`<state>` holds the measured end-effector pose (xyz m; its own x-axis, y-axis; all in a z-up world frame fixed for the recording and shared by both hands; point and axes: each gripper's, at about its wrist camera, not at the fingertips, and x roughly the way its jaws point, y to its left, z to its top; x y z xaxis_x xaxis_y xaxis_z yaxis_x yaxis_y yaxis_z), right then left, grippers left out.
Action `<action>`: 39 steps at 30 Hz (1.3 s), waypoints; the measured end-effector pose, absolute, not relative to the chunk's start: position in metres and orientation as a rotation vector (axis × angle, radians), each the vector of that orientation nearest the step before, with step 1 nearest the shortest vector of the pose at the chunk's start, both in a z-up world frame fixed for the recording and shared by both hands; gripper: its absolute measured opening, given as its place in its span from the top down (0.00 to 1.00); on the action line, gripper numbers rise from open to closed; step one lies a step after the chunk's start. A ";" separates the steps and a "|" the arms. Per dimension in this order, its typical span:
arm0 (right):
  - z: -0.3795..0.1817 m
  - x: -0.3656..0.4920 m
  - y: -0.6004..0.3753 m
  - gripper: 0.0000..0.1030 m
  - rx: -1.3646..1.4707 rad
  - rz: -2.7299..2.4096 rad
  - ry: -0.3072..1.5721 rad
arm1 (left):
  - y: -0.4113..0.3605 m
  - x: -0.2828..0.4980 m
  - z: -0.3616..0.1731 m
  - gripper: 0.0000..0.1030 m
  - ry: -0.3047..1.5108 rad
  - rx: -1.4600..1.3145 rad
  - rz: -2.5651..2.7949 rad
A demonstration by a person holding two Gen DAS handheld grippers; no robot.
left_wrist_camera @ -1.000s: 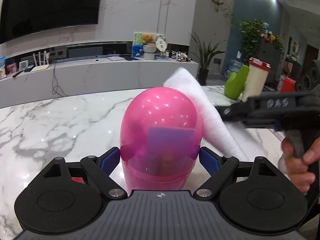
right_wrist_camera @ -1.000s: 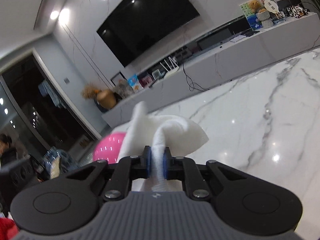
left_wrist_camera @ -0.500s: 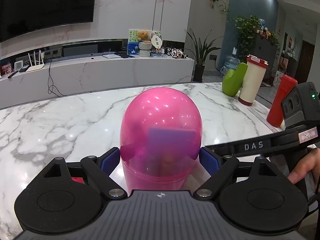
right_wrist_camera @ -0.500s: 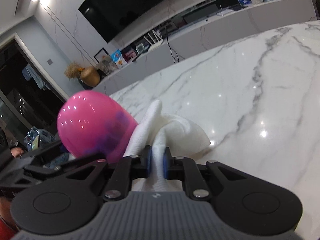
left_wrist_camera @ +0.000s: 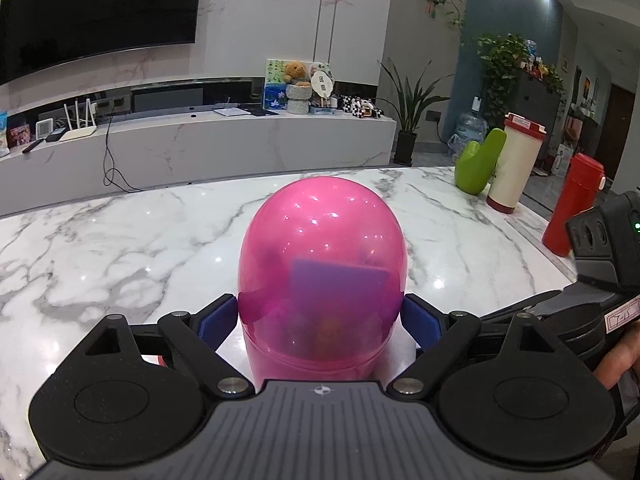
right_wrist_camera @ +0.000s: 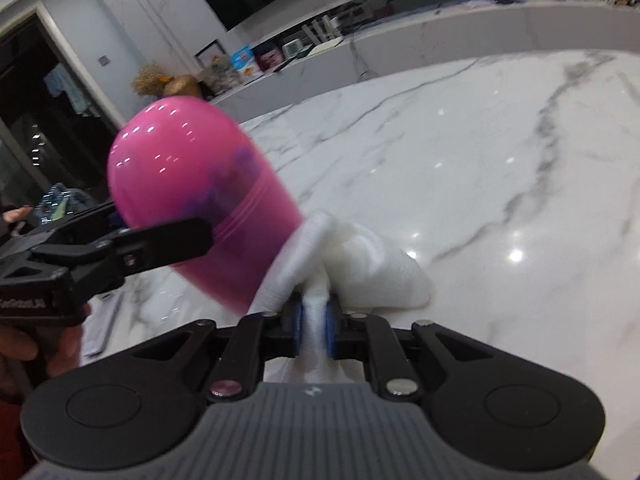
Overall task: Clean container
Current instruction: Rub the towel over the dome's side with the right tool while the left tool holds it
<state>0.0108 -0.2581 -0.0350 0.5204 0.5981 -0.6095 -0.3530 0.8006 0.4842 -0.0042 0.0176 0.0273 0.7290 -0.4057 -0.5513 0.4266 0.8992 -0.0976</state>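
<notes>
A glossy pink egg-shaped container (left_wrist_camera: 322, 268) stands on the marble table, dome up, with dim shapes inside. My left gripper (left_wrist_camera: 320, 320) is shut on its lower sides with blue pads. In the right wrist view the container (right_wrist_camera: 192, 196) is at the left, held by the left gripper (right_wrist_camera: 120, 248). My right gripper (right_wrist_camera: 314, 330) is shut on a white cloth (right_wrist_camera: 360, 264). The cloth touches the container's lower right side and rests on the table.
On the marble table (left_wrist_camera: 120, 240) at the far right stand a green bottle (left_wrist_camera: 478, 166), a cream tumbler with a red lid (left_wrist_camera: 514, 164) and a red flask (left_wrist_camera: 572, 204). The right gripper's body (left_wrist_camera: 580, 304) is low at the right.
The right gripper has carried the cloth down from beside the container's top to its lower right side. The container has stayed in the left gripper.
</notes>
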 end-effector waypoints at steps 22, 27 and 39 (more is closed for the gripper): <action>0.021 0.022 -0.272 0.87 0.455 0.611 0.611 | 0.014 -0.011 0.028 0.21 0.609 0.074 -0.458; 0.011 0.027 -0.277 0.87 0.368 0.574 0.665 | 0.002 -0.007 0.026 0.21 0.604 0.096 -0.476; -0.027 0.039 -0.278 0.87 0.289 0.514 0.795 | -0.003 -0.004 0.025 0.21 0.595 0.065 -0.495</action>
<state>0.0388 -0.2780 -0.0265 0.5875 0.5402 -0.6025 -0.3285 0.8397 0.4324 -0.0040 -0.0031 0.0250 0.7152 -0.4281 -0.5525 0.4646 0.8817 -0.0817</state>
